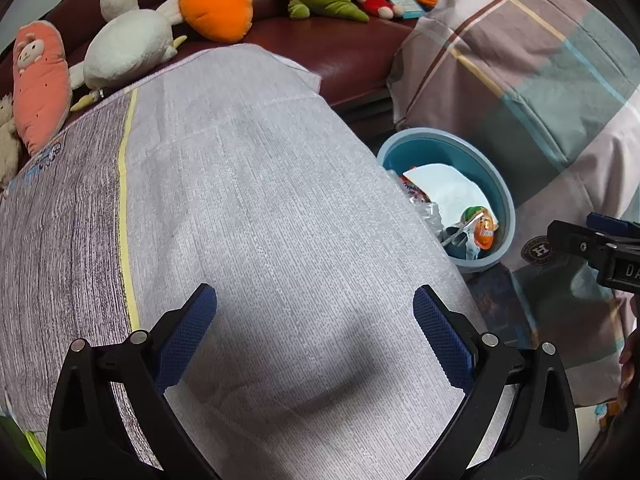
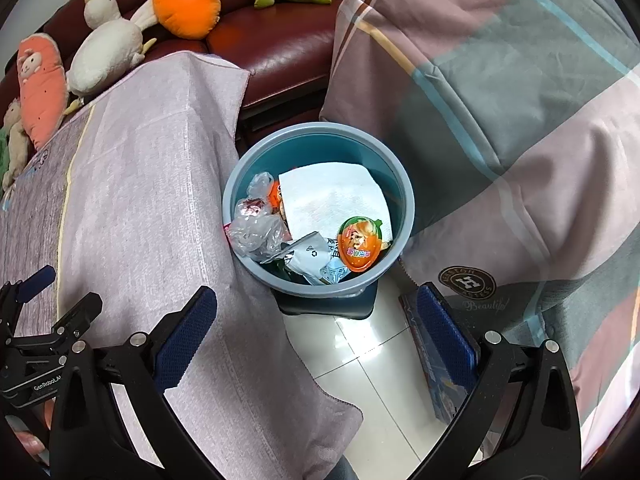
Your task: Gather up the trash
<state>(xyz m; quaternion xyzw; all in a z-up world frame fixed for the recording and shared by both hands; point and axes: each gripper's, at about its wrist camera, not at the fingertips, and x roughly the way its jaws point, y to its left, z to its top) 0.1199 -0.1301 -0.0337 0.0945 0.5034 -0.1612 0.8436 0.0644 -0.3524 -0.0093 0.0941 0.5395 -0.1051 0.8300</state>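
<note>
Trash of white paper, crumpled plastic and wrappers fills the blue bin; both grippers' jaws gape empty.

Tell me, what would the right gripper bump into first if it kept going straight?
Probably the bin, landing on the trash inside; the right gripper points that way with open fingers and nothing between, though depth is unclear.

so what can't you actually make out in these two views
- Left wrist view: near side of the bin and the trash there, hidden by the cloth.
- Right wrist view: whatever lies under the paper towel; small print on the wrappers, too small.
- Both views: cloth edges nearest the cameras, hidden by the open left gripper and right gripper.
</note>
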